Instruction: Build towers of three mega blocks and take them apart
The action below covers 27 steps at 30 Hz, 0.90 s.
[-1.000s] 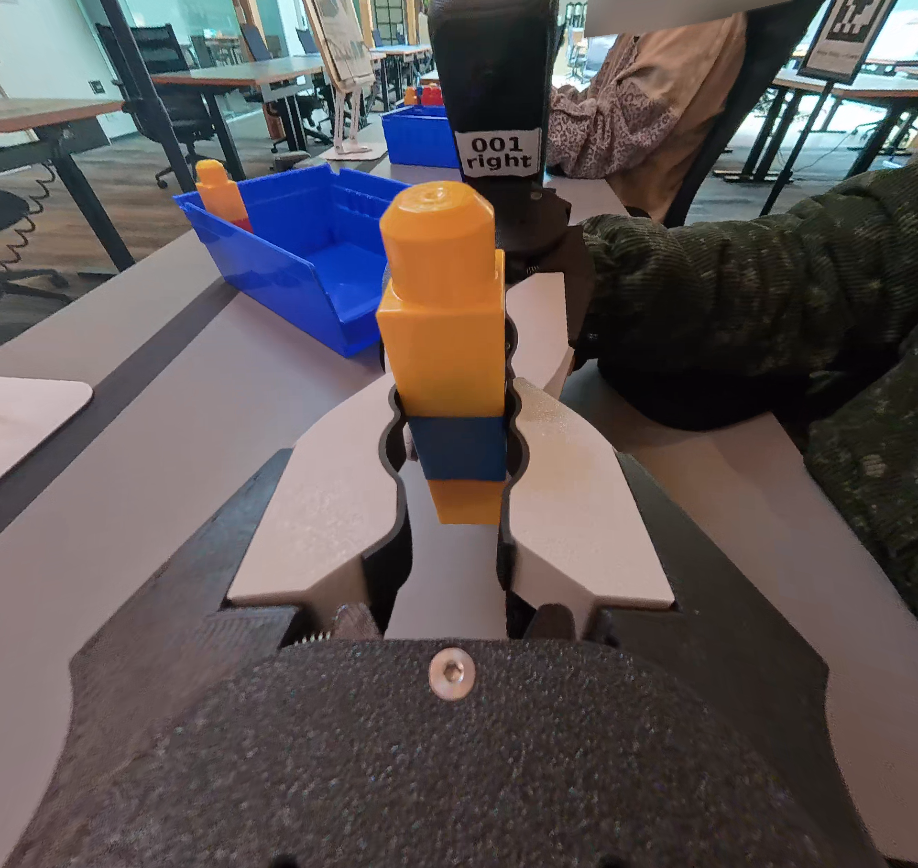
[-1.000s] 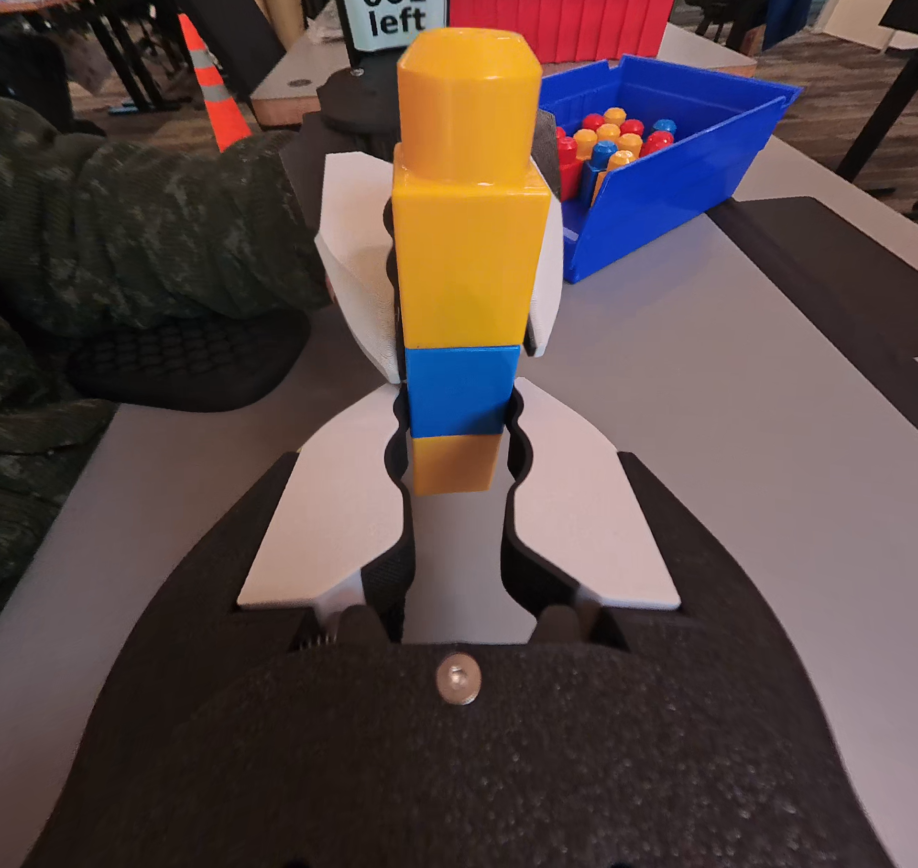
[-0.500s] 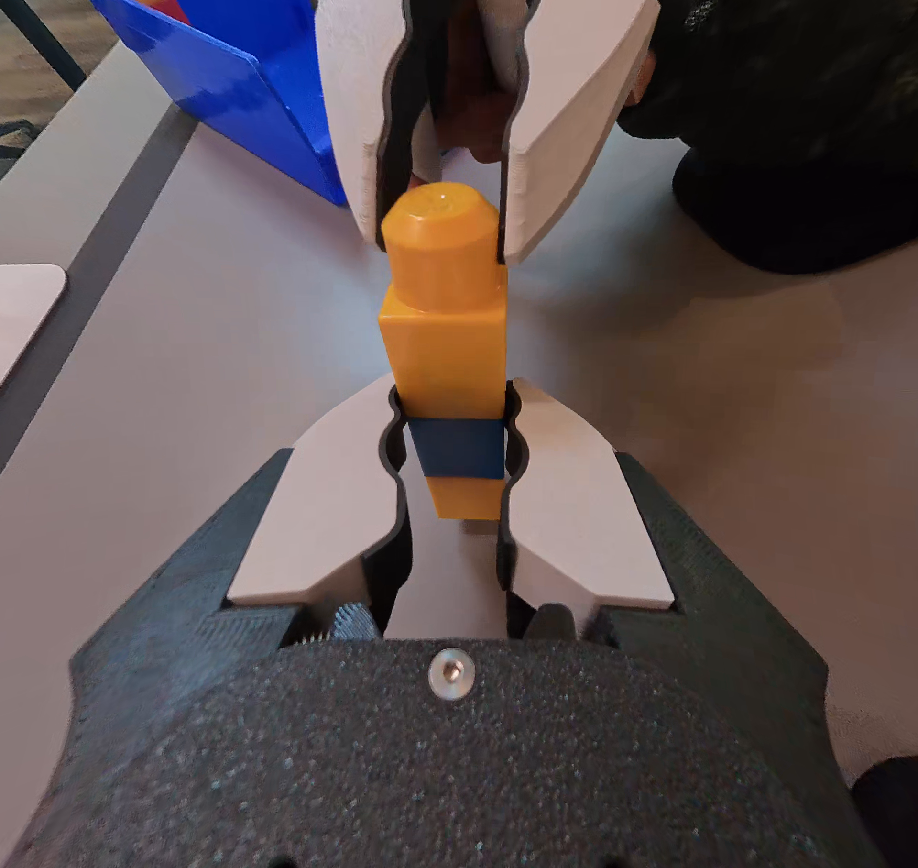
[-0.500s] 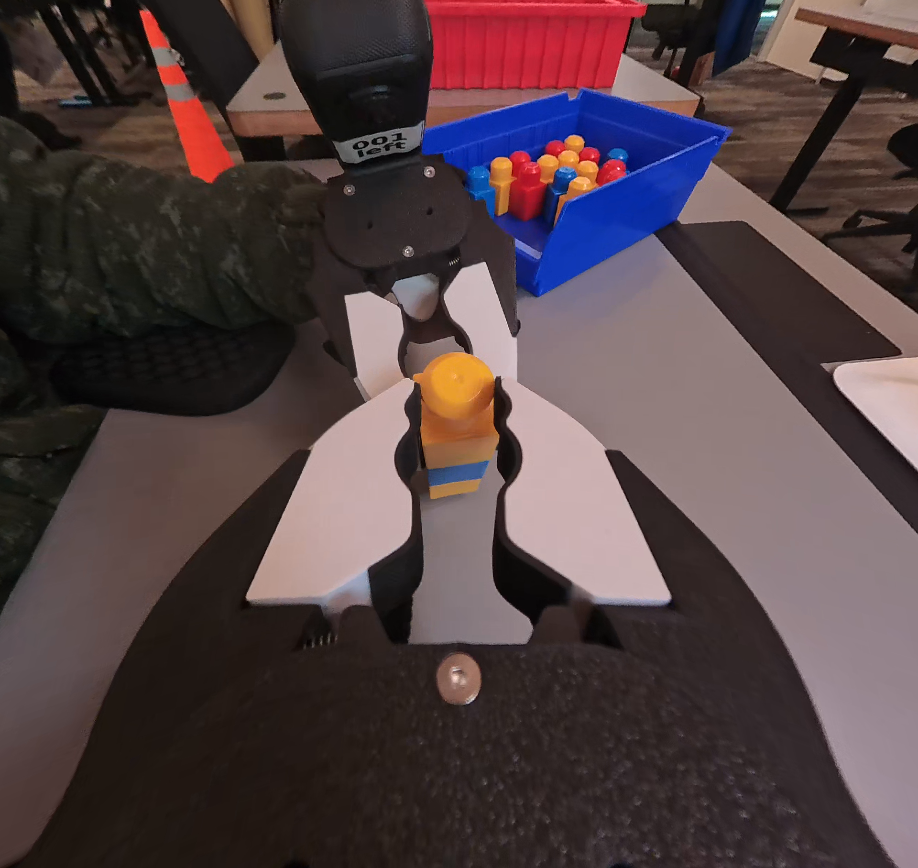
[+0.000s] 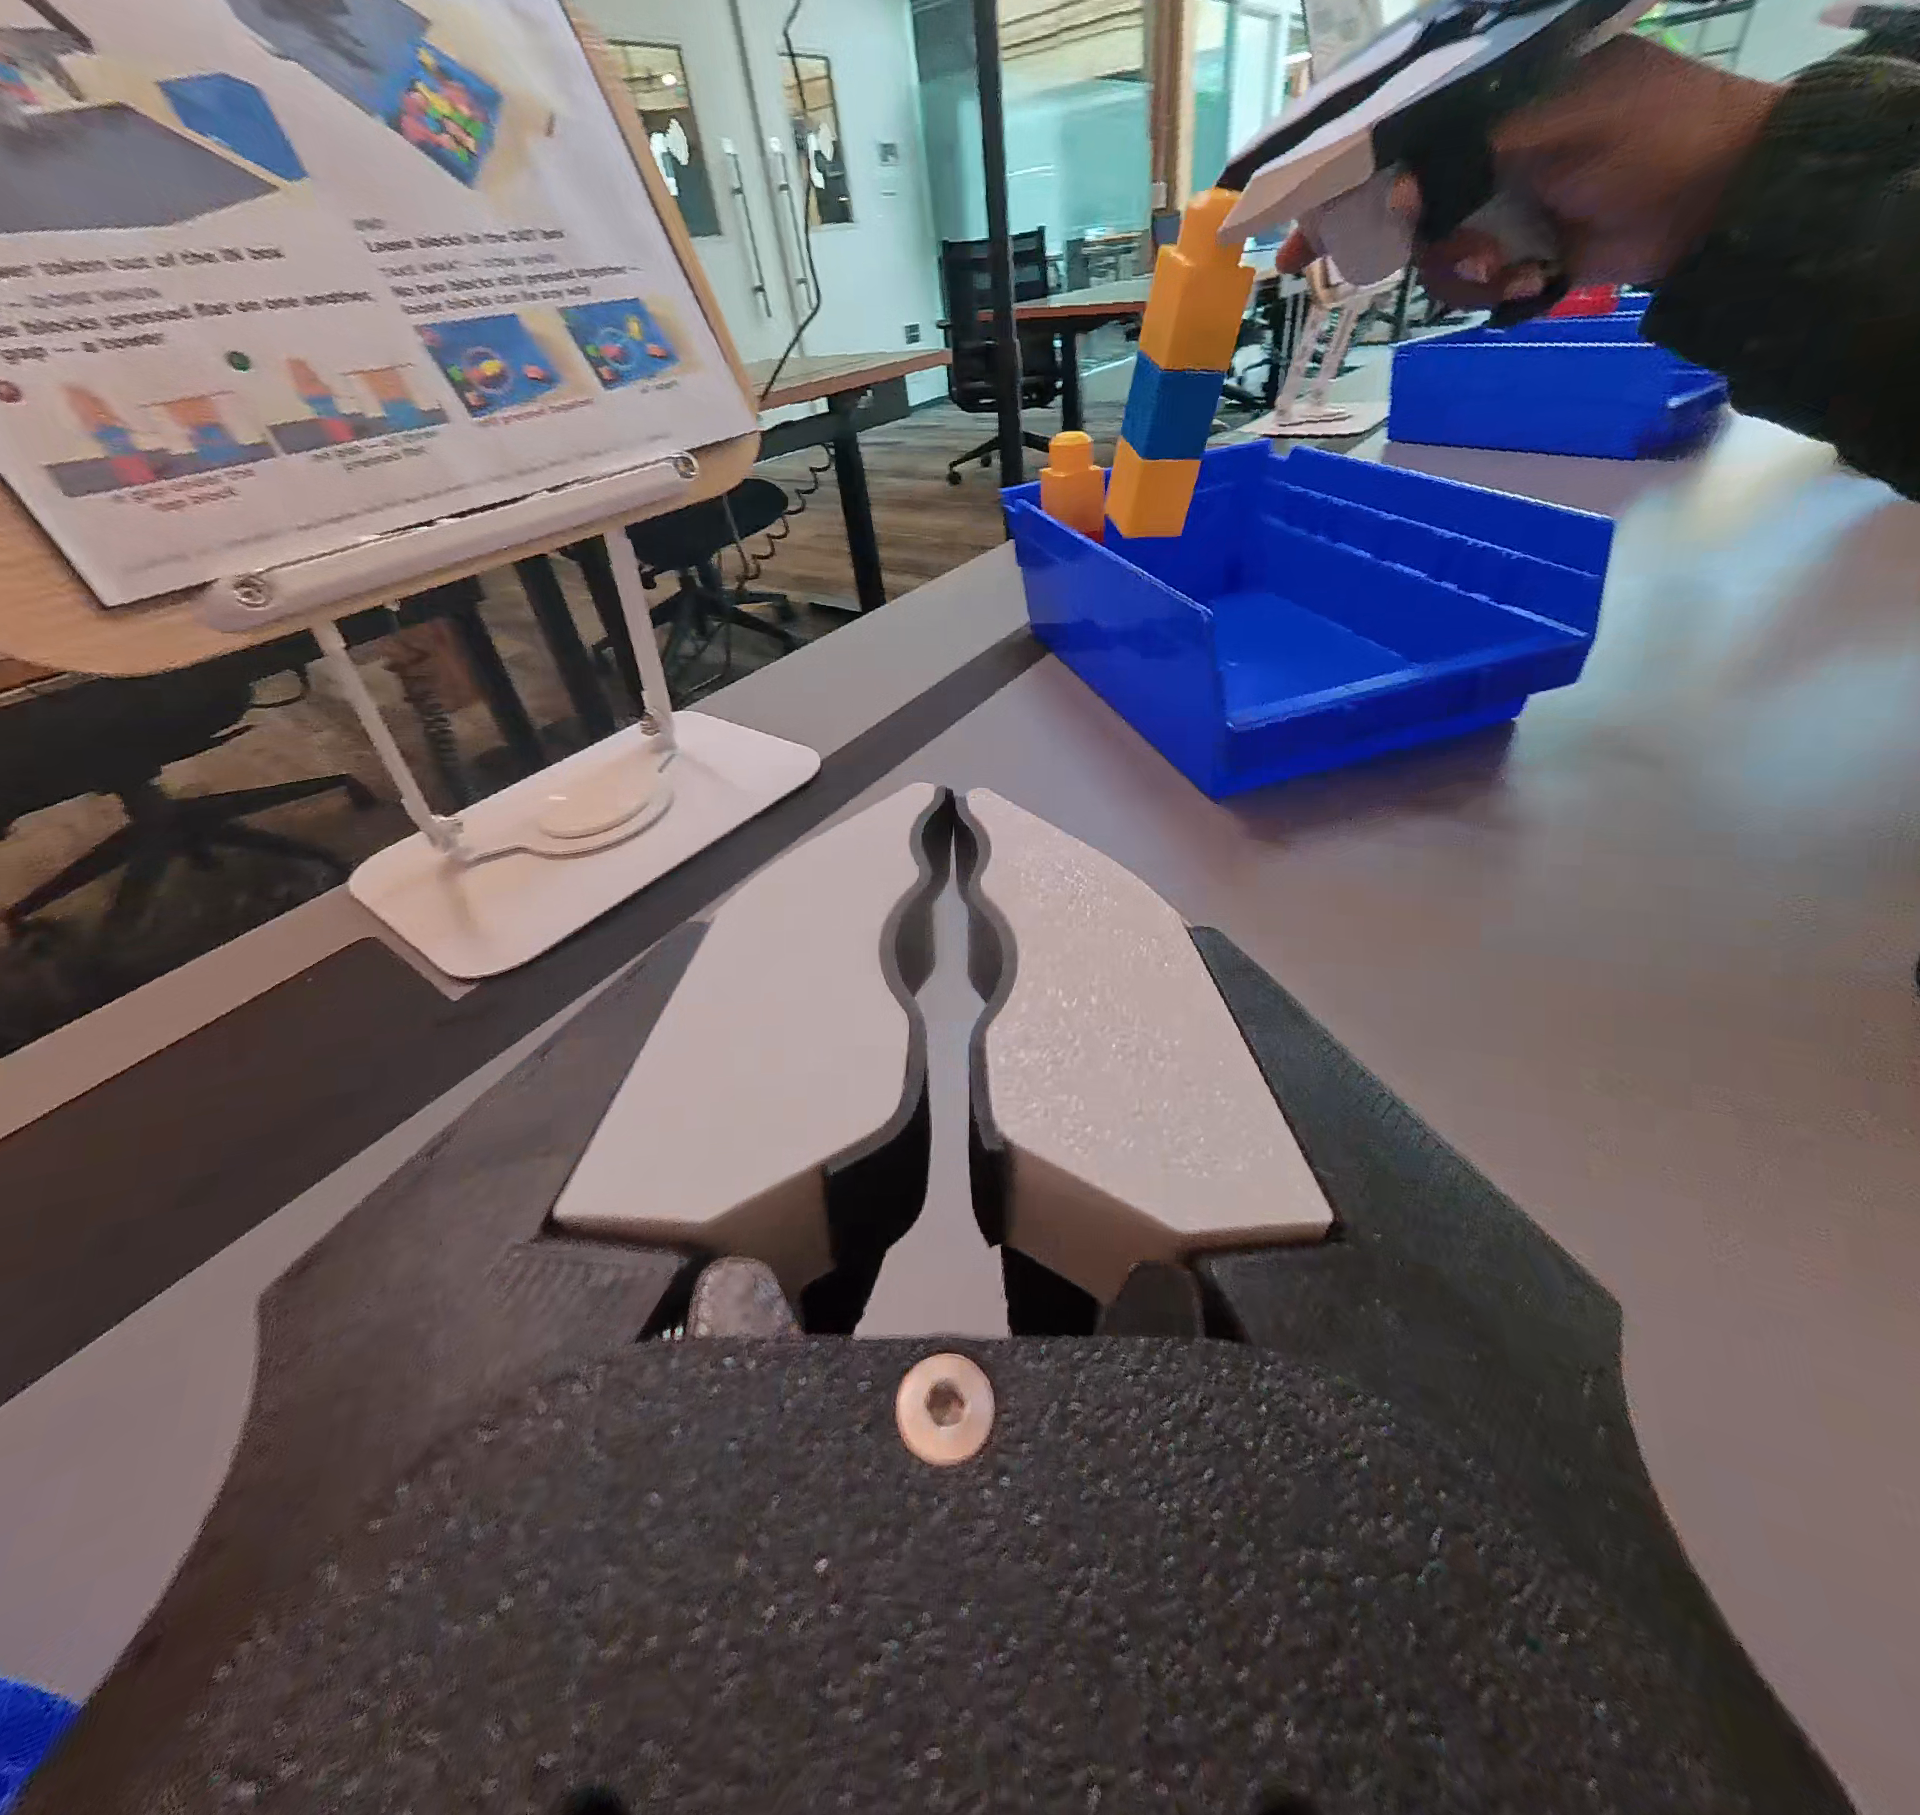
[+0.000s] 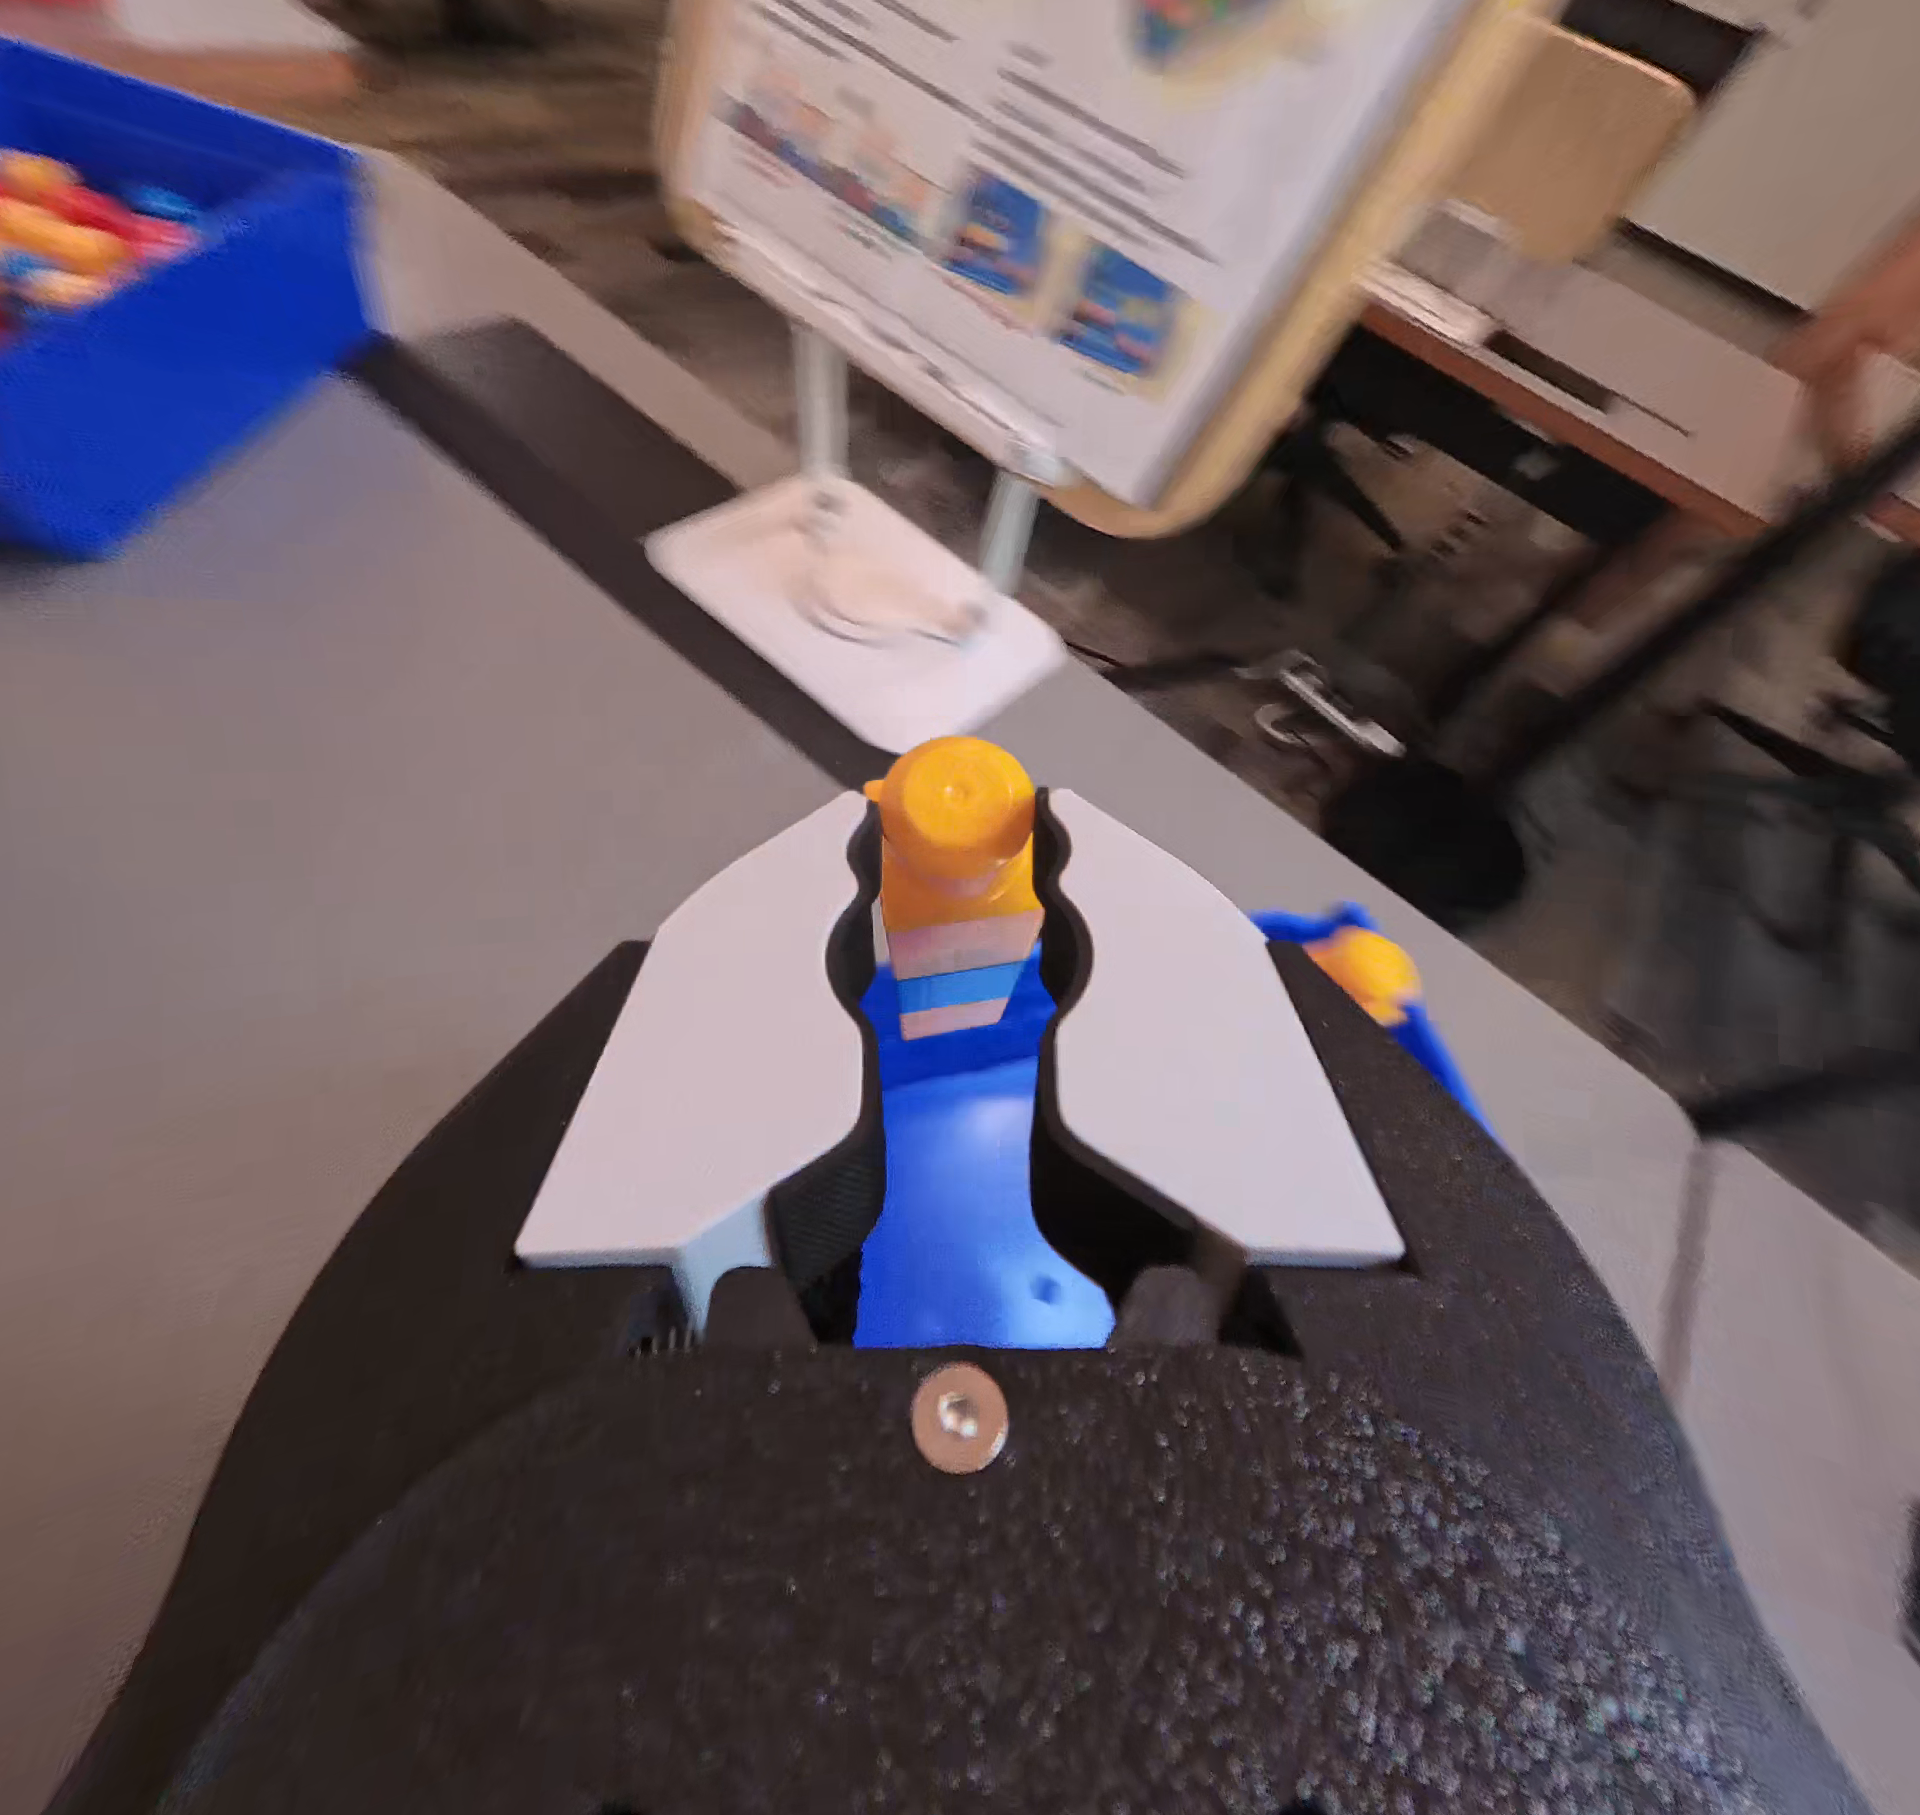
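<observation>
A three-block tower [image 5: 1174, 383], orange over blue over orange, hangs tilted above the near-empty blue bin [image 5: 1351, 695]. My right gripper [image 5: 1236, 207] is shut on its top orange block. In the right wrist view the right gripper [image 6: 954, 801] clamps the tower [image 6: 956, 872] from above, with the bin floor [image 6: 956, 1194] showing between the fingers. A single orange block [image 5: 1072, 492] stands in the bin's far corner and also shows in the right wrist view [image 6: 1361, 976]. My left gripper [image 5: 951, 807] is shut and empty, low over the grey table, apart from the tower.
An instruction board [image 5: 312, 207] on a white stand [image 5: 582, 830] stands at the table's edge, left of the bin. A second blue bin [image 6: 156, 363] with several coloured blocks is at the left in the right wrist view. Another blue bin [image 5: 1538, 394] sits farther back. Across from one pair of fingers to the other is roughly 30 cm.
My left gripper has let go of the tower, shut, and drawn back. My right gripper has taken the tower by its top block and carried it over the near-empty blue bin.
</observation>
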Tool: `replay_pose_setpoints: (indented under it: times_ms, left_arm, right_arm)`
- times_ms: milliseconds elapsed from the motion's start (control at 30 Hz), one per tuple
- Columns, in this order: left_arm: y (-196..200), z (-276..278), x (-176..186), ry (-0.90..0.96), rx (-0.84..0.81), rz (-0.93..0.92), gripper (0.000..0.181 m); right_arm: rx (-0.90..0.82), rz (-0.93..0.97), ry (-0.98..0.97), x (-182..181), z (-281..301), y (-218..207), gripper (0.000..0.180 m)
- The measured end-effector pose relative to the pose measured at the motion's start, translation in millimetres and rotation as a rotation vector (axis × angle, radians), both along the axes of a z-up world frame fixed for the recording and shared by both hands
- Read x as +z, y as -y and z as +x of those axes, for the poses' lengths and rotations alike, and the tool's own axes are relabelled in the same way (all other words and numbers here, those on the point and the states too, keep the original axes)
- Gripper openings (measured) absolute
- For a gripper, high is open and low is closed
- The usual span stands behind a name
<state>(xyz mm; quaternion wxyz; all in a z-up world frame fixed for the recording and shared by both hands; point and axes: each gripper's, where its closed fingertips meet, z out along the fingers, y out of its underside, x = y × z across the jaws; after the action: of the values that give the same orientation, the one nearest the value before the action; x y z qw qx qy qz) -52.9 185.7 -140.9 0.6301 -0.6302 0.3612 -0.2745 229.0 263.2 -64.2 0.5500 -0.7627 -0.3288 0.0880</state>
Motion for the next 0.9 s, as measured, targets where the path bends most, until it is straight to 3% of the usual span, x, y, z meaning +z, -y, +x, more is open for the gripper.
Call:
replay_pose_setpoints:
  times_ms: [167, 333, 733, 833, 900]
  left_arm:
    - [-5, -2, -3, -0.011, 0.032, 0.001, 0.0]
    - [-11, -6, -18, -0.04, 0.032, -0.017, 0.0]
    - [-21, -4, -37, -0.055, 0.024, -0.058, 0.0]
    - [-23, -7, -37, -0.053, 0.036, -0.062, 0.0]
    - [-23, -9, -34, -0.042, 0.045, -0.06, 0.0]
  right_arm:
    - [-0.249, -0.085, -0.052, -36, 100, -67, 0.028]
    - [-0.329, -0.154, -0.055, -74, 143, -96, 0.028]
    - [-0.266, -0.241, -0.043, -110, 152, -122, 0.029]
    - [-0.282, -0.263, -0.026, -107, 154, -119, 0.049]
    - [-0.296, -0.203, -0.077, -83, 149, -115, 0.055]
